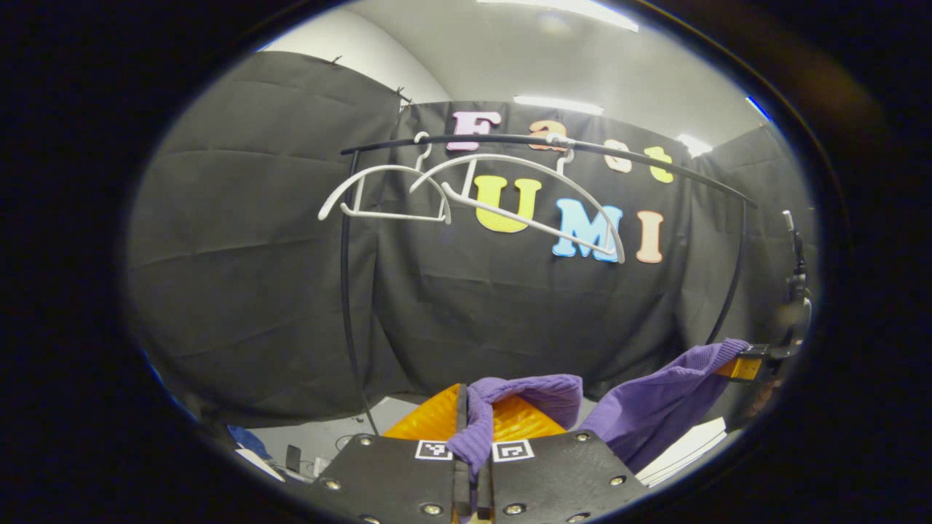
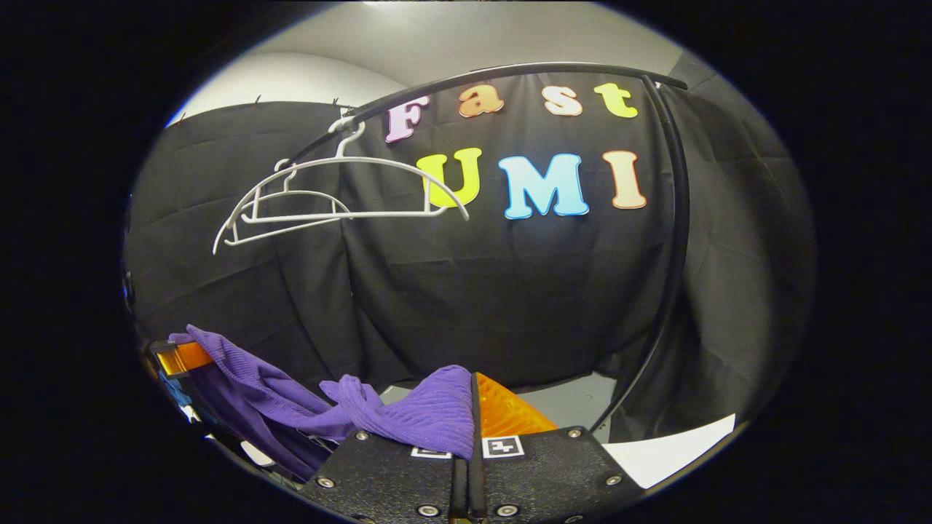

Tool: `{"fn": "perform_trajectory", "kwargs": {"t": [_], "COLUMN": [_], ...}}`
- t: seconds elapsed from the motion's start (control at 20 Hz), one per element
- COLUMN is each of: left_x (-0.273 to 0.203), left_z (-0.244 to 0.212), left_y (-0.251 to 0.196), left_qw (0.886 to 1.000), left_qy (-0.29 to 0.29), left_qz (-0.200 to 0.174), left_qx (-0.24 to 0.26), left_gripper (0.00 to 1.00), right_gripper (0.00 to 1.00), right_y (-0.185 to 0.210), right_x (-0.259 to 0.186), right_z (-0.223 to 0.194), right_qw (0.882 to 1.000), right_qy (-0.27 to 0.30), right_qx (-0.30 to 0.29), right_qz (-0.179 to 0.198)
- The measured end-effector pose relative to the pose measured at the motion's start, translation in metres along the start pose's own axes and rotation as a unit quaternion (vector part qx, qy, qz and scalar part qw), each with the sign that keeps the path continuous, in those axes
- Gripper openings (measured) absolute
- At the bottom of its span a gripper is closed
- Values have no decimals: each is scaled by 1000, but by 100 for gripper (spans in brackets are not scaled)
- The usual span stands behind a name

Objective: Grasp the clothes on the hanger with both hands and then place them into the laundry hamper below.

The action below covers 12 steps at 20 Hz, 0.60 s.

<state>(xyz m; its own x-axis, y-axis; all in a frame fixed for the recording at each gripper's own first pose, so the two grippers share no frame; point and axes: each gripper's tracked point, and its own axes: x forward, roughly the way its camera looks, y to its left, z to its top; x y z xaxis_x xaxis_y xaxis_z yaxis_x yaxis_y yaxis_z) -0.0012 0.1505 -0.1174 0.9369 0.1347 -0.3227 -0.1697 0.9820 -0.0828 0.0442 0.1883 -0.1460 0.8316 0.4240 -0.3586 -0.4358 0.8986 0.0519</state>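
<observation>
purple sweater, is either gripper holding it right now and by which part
Both hold it. The left gripper is shut on a bunched fold of the purple sweater, the right gripper on another edge; which part of the garment cannot be told.

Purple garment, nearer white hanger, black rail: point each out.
purple garment (image 2: pixel 429 415): right gripper view, ribbed fold at the fingers.
nearer white hanger (image 2: pixel 342 164): right gripper view, arched top.
black rail (image 1: pixel 626 153): left gripper view, top bar.

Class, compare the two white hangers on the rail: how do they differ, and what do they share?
In the left gripper view, the left hanger appears smaller and hangs nearly level; the right hanger appears larger and tilts down to the right. Both are white, bare, and hook over the black rail. The purple garment hangs below them.
</observation>
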Motion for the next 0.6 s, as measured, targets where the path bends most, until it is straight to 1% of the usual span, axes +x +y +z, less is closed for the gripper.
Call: {"fn": "perform_trajectory", "kwargs": {"t": [0.05, 0.1, 0.2, 0.3, 0.4, 0.5, 0.6], "left_x": [2, 6, 11, 9, 12, 17, 25], "left_z": [-12, -24, -58, -100, -135, -165, -184], "left_y": [3, 8, 15, 23, 29, 39, 45], "left_qw": [1000, 1000, 999, 998, 996, 993, 990], "left_qy": [10, 20, 40, 67, 91, 116, 139], "left_qz": [-3, -7, -13, -14, -15, -11, -8], "left_qx": [0, 1, 9, 12, -3, -13, -16], "left_gripper": [5, 11, 11, 11, 11, 11, 5], "right_gripper": [2, 2, 2, 2, 2, 2, 2], "right_y": [8, 15, 29, 33, 38, 45, 47], "right_x": [-6, -7, -7, -4, -3, 5, 9], "right_z": [-9, -20, -51, -85, -114, -143, -173], "right_qw": [1000, 1000, 998, 995, 991, 986, 979], "right_qy": [7, 17, 53, 95, 129, 161, 194], "right_qx": [7, 17, 29, 31, 35, 45, 62], "right_qz": [2, 6, 10, 3, -5, -4, -14]}}
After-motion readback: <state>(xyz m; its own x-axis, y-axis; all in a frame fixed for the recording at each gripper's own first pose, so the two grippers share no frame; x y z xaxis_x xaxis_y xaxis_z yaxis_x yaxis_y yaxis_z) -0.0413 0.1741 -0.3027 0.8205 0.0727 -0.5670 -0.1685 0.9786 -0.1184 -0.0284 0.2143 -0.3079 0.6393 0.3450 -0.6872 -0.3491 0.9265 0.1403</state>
